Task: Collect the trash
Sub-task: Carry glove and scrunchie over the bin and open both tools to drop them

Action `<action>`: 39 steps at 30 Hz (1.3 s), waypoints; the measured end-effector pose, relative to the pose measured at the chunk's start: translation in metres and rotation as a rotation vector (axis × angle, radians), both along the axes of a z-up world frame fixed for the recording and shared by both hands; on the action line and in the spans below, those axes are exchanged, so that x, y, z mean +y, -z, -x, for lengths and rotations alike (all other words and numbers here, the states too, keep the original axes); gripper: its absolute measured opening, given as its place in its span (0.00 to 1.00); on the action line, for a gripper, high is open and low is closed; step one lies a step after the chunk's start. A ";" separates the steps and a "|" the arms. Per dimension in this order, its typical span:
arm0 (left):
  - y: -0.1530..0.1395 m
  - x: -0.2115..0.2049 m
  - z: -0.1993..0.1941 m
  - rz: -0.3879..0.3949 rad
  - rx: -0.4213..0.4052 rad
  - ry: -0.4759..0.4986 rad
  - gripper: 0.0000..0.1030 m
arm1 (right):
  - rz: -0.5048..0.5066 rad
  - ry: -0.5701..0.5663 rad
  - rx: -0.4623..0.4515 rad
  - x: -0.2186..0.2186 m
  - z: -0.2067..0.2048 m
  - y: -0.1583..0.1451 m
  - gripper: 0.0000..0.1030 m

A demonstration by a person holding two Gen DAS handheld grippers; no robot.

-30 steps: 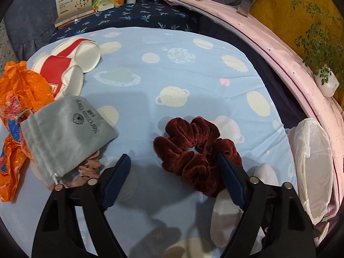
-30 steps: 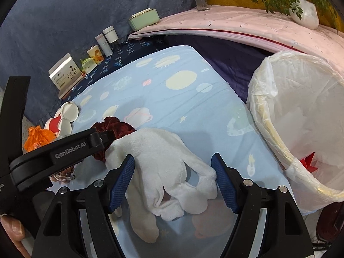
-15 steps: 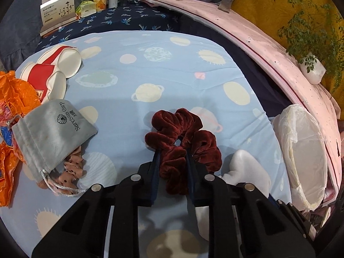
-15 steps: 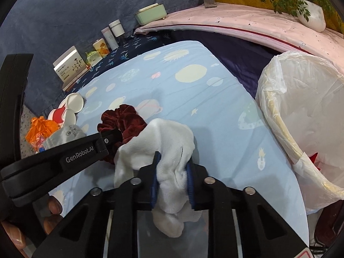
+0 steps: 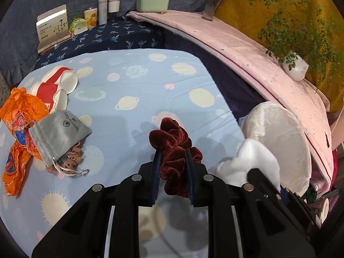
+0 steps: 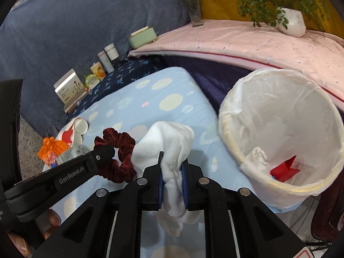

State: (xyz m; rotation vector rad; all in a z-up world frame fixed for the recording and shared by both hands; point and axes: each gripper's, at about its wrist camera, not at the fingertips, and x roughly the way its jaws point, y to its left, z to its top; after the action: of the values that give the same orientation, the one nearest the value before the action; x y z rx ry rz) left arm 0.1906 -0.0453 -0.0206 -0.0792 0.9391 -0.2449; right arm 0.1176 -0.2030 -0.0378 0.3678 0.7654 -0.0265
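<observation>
My left gripper (image 5: 172, 153) is shut on a dark red velvet scrunchie (image 5: 174, 148) and holds it lifted above the blue planet-print table; the scrunchie also shows in the right wrist view (image 6: 119, 148). My right gripper (image 6: 173, 161) is shut on a white cloth glove (image 6: 169, 142), lifted off the table, to the left of the white-lined trash bin (image 6: 286, 133). The glove (image 5: 247, 165) and the bin (image 5: 283, 142) also show at the right of the left wrist view. The bin holds a red scrap (image 6: 286, 167).
On the table's left lie an orange wrapper (image 5: 19, 124), a grey drawstring pouch (image 5: 56, 133), a brown scrunchie (image 5: 73, 157) and two red-and-white paper cups (image 5: 56, 86). Boxes and bottles (image 5: 103, 10) stand at the back. A potted plant (image 5: 294, 68) sits on the pink ledge.
Both grippers closed, the left on the scrunchie and the right on the glove, then lifted them off the table. The right gripper has moved nearer the bin.
</observation>
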 end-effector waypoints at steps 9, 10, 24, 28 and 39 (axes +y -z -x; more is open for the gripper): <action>-0.028 -0.047 0.027 -0.007 -0.052 0.089 0.19 | -0.007 0.090 -0.065 -0.050 0.033 -0.026 0.13; -0.031 -0.052 0.029 -0.004 -0.056 0.101 0.19 | -0.008 0.100 -0.069 -0.055 0.035 -0.027 0.13; -0.049 -0.145 0.043 0.021 -0.077 0.301 0.19 | -0.021 0.275 -0.091 -0.142 0.073 -0.028 0.13; -0.046 -0.166 0.037 0.031 -0.060 0.339 0.19 | -0.012 0.302 -0.090 -0.156 0.075 -0.026 0.13; -0.035 -0.184 0.032 0.028 -0.041 0.353 0.23 | -0.004 0.320 -0.083 -0.169 0.071 -0.021 0.13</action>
State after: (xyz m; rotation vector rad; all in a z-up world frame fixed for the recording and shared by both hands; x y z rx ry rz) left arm 0.1584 -0.2292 0.0142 0.0667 0.9055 -0.5847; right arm 0.0467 -0.3716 -0.0170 0.4891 0.6191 -0.3089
